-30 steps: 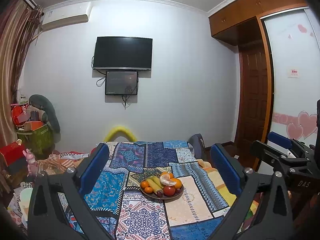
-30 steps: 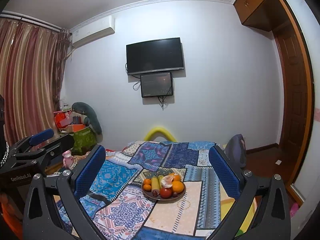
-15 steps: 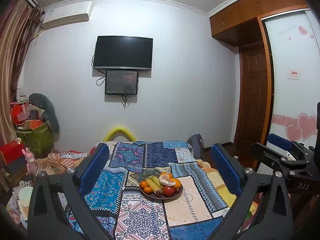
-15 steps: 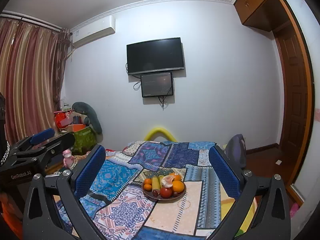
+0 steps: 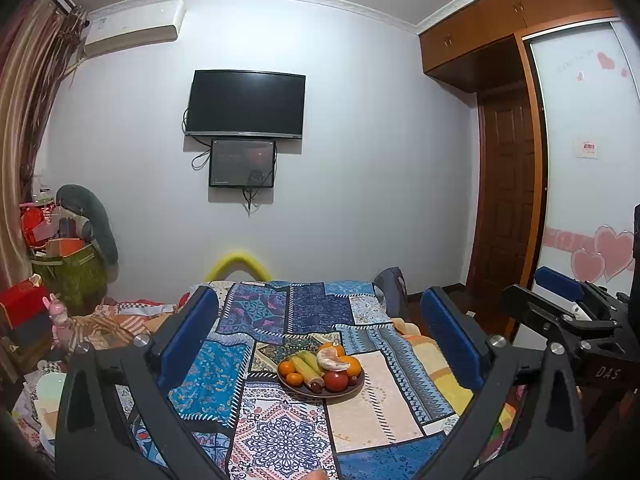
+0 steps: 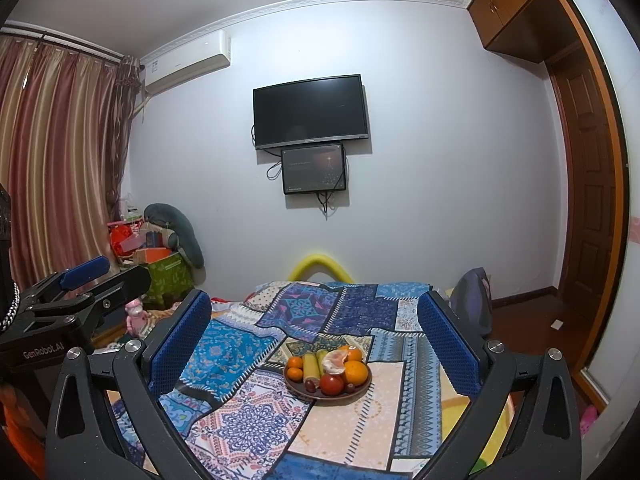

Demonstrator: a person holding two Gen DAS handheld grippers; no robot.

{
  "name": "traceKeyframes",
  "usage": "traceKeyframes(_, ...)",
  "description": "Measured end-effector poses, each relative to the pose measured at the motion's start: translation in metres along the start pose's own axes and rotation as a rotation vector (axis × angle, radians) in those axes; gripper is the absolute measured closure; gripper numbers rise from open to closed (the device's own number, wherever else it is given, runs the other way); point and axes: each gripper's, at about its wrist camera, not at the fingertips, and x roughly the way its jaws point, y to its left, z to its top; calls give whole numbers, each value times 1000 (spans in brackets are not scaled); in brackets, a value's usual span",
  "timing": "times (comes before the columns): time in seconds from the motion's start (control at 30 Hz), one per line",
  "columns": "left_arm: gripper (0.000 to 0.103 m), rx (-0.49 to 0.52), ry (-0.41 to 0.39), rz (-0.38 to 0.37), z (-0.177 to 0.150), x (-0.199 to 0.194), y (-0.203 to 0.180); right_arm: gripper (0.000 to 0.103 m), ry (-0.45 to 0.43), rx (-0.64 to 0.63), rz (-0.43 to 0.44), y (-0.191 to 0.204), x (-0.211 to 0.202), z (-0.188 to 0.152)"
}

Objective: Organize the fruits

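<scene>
The brown plate (image 5: 320, 393) of fruit lay on the patchwork quilt (image 5: 260, 432), ahead of and between both sets of fingers, well apart from either. The two corn cobs (image 5: 307, 365) pointed away from the tools, long axes running near to far, beside the peeled mandarin (image 5: 331, 361), oranges (image 6: 355, 373) and tomato (image 5: 335, 380). The left gripper (image 5: 320, 340) stood level, jaws wide, holding nothing. The right gripper (image 6: 314, 338) stood likewise, wide and unladen. Legible markings: "GenRobot.AI" and "DAS" on the gripper bodies
</scene>
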Motion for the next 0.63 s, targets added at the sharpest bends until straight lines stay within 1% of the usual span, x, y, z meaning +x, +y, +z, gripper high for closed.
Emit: traceKeyframes(0.63, 0, 17, 9, -22, -2, -2, -4, 0, 13, -5, 0, 4, 1, -1)
